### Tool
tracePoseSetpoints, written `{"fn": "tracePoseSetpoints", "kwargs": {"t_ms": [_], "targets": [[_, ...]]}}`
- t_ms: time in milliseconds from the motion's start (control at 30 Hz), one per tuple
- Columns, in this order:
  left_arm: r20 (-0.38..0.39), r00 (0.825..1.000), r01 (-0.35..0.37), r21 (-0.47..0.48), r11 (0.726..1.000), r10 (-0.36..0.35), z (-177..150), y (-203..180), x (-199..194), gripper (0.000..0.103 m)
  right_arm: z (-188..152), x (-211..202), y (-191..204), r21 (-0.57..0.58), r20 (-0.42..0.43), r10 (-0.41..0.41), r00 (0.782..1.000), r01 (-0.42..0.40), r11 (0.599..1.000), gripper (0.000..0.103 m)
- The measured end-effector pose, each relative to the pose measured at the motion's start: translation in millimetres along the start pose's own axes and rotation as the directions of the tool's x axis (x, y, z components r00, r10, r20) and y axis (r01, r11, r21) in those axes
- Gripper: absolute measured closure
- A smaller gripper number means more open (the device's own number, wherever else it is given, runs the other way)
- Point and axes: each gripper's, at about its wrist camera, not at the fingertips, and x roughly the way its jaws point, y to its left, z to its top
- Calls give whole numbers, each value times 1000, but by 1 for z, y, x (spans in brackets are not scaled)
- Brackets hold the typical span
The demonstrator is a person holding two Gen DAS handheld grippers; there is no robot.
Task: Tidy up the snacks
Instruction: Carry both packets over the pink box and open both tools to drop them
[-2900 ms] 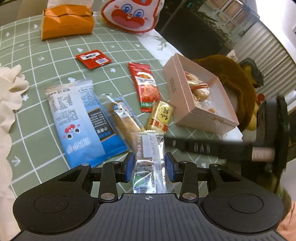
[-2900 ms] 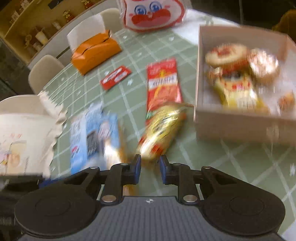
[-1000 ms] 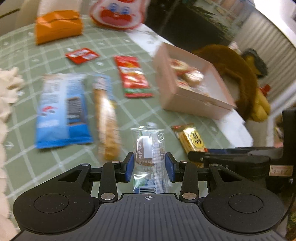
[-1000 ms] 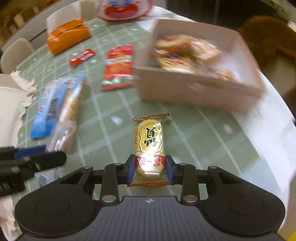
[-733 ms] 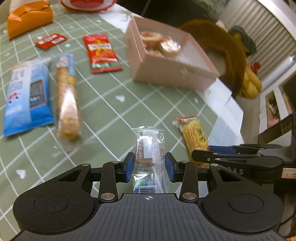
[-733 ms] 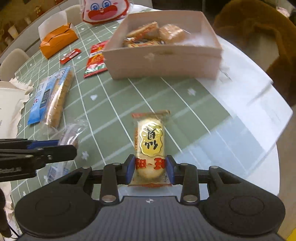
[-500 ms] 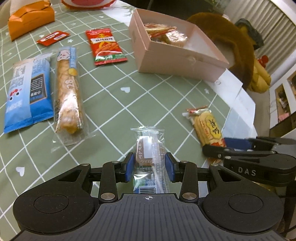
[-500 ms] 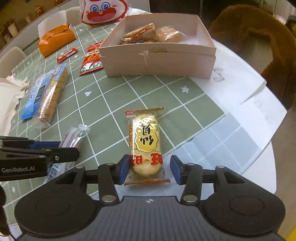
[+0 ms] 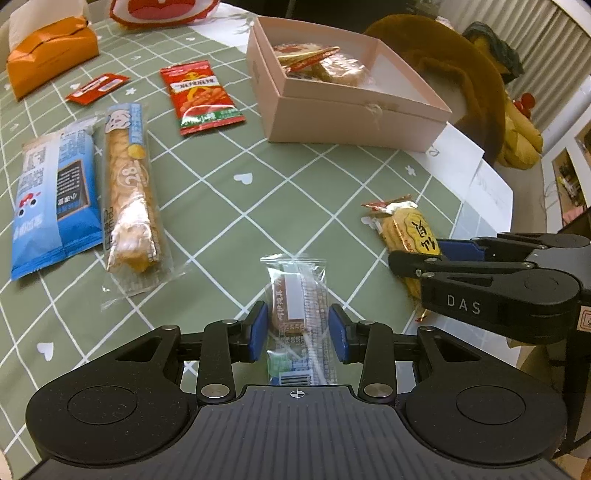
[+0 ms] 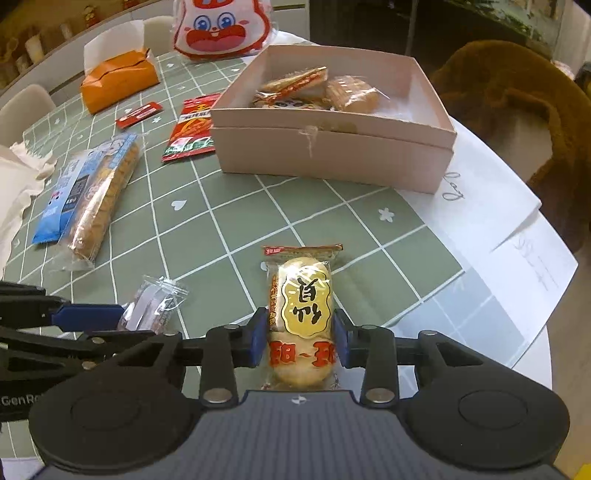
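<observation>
My left gripper point(image 9: 297, 328) is shut on a clear-wrapped brown snack point(image 9: 295, 295), held low over the green checked tablecloth point(image 9: 229, 192). My right gripper point(image 10: 300, 338) is shut on a yellow rice cracker packet point(image 10: 301, 306); the packet also shows in the left wrist view point(image 9: 404, 229). An open pink box point(image 10: 332, 147) holding several snacks stands ahead, also visible in the left wrist view point(image 9: 351, 114). A red snack packet point(image 9: 201, 98), a long biscuit pack point(image 9: 129, 188), a blue packet point(image 9: 55, 195) and a small red sachet point(image 9: 96, 88) lie on the cloth.
An orange tissue pack point(image 9: 51, 55) and a white-and-red cartoon bag point(image 10: 221, 29) sit at the far side. White paper sheets point(image 10: 498, 218) lie at the table's right edge. A brown plush point(image 10: 524, 110) is beyond that edge. A cream cloth point(image 10: 14, 184) lies at the left.
Both grippers pulled back from the box toward the near table edge with their snacks. The right jaws, briefly wider half a second ago, have closed on the rice cracker again.
</observation>
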Motion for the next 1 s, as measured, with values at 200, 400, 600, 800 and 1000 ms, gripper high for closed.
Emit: {"fn": "tracePoseSetpoints", "kwargs": {"t_ms": [200, 400, 600, 800, 1000], "targets": [[8, 1000, -31, 81, 996, 30, -5, -10, 0, 61, -5, -2, -5, 12, 4, 14, 1000, -14, 1000, 68], [30, 997, -78, 114, 990, 75, -11, -20, 1, 60, -10, -5, -7, 17, 18, 9, 1000, -9, 1000, 68], [74, 994, -82, 100, 992, 75, -18, -20, -4, 63, -15, -11, -15, 39, 31, 27, 999, -28, 999, 69], [337, 939, 56, 42, 998, -67, 38, -22, -82, 64, 23, -76, -35, 36, 204, 41, 978, -50, 998, 69], [523, 848, 21, 135, 991, -89, 145, -41, -149, 63, 125, -165, -61, 9, 429, 31, 903, -38, 999, 69]]}}
